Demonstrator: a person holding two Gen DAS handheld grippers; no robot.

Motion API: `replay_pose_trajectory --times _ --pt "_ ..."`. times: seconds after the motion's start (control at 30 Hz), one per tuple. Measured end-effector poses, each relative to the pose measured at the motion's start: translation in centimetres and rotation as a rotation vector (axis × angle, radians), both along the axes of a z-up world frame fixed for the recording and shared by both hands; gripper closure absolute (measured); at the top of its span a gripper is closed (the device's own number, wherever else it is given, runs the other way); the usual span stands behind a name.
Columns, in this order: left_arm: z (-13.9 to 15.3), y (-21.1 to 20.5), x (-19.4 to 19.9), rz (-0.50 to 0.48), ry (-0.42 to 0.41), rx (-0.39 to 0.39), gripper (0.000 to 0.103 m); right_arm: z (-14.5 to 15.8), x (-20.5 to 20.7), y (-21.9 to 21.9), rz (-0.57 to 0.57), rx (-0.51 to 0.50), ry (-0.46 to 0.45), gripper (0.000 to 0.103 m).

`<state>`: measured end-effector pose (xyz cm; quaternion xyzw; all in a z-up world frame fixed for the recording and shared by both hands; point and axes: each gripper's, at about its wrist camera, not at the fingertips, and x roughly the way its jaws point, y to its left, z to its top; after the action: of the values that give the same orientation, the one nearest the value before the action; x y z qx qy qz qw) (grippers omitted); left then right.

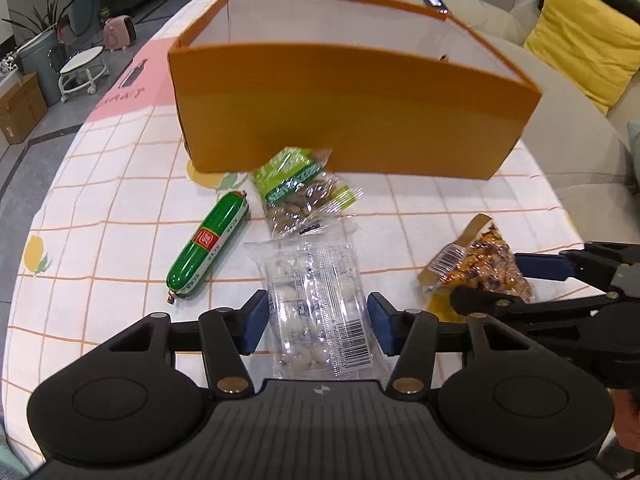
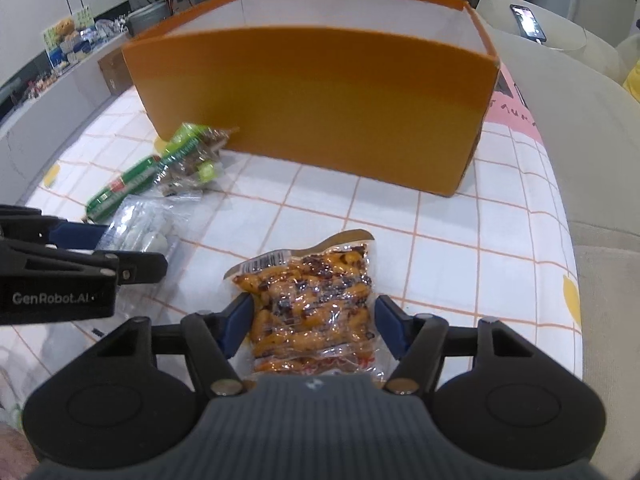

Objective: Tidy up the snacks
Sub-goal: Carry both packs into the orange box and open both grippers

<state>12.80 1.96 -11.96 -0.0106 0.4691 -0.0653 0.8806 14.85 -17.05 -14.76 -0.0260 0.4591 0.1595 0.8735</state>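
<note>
Left wrist view: left hand-held gripper (image 1: 316, 322) tilting steeply down, straddling clear candy packet (image 1: 316, 300) lying on worktop (image 1: 100, 208); pads just beside packet edges, grip uncertain.

Right wrist view: right hand-held gripper (image 2: 310, 326) pitching down likewise, flanking orange snack pouch (image 2: 312, 312) before orange box (image 2: 312, 104); contact unclear.

Four snack packets are lying on the bench: one green sausage (image 1: 208, 246), one green-labelled nut packet (image 1: 298, 192), one clear packet of white candies (image 1: 316, 300) and one packet of orange-brown snacks (image 2: 316, 312). One orange box (image 1: 352, 116) is standing behind them. Two tools are showing.
</note>
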Motion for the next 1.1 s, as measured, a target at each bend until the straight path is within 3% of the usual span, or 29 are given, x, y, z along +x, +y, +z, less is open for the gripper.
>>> replay_pose_trajectory --times 0.4,0.77,0.87,1.1 --pt "6.0 0.1 -1.3 -0.001 -0.08 -0.143 0.042 5.3 -1.7 -2.3 -0.061 0.085 -0.054 0.039" --pt "12.5 1.4 4.5 -0.037 -0.132 -0.223 0.042 11.9 2.4 -3.6 -0.06 0.218 -0.102 0.04" --pt "13.6 1.7 7.1 -0.049 -0.143 -0.206 0.042 13.5 5.0 -3.6 -0.061 0.254 -0.099 0.04" --pt "13.9 1.3 13.4 -0.108 -0.135 -0.038 0.042 15.0 12.4 -2.8 -0.092 0.354 -0.031 0.04"
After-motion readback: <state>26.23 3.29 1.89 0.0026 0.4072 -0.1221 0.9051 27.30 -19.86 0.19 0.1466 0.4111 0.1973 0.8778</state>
